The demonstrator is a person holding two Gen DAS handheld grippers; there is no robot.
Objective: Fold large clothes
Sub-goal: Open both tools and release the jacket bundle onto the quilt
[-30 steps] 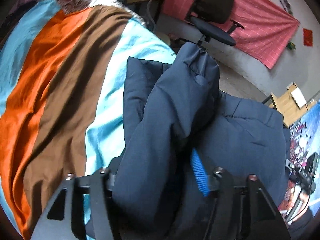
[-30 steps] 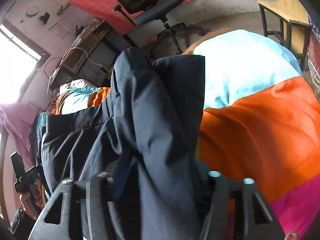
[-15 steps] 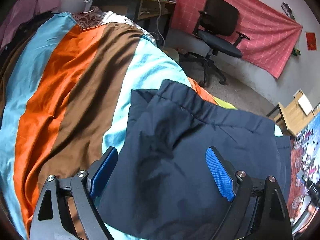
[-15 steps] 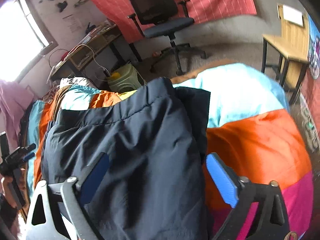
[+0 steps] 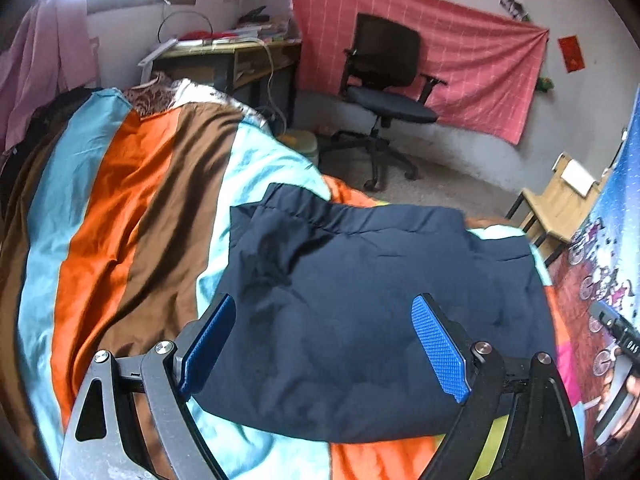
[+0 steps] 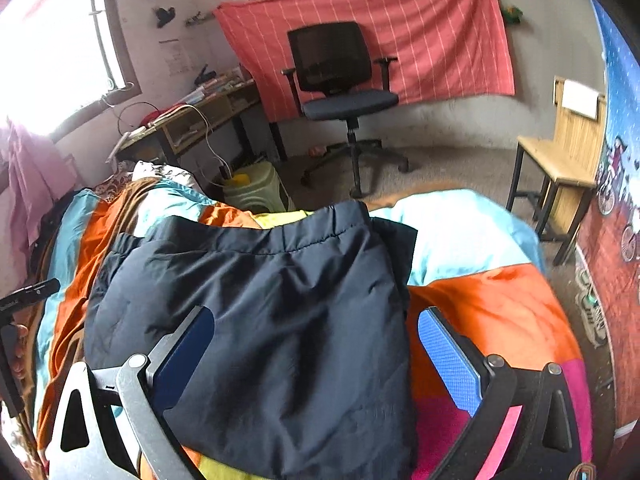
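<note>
A dark navy padded garment (image 5: 372, 300) lies folded into a thick rectangle on the striped bedspread (image 5: 120, 240). Its stitched elastic hem faces the far side. My left gripper (image 5: 324, 340) hovers open above the garment's near edge, blue pads wide apart and nothing between them. In the right wrist view the same garment (image 6: 260, 300) fills the middle. My right gripper (image 6: 316, 356) hangs open above it, the jaws spread wide and off the cloth. The garment's near edge is hidden behind the fingers in both views.
The bedspread (image 6: 500, 312) has orange, brown, light blue and pink stripes. Beyond the bed stand a black office chair (image 5: 384, 92), a cluttered desk (image 5: 224, 56), a pale green stool (image 6: 256, 192) and a wooden chair (image 6: 568, 148). A red cloth (image 6: 400, 40) hangs on the wall.
Both grippers were shut on a raised fold of the garment; they have let go, opened wide and drawn back and upward. The garment now lies flat and folded.
</note>
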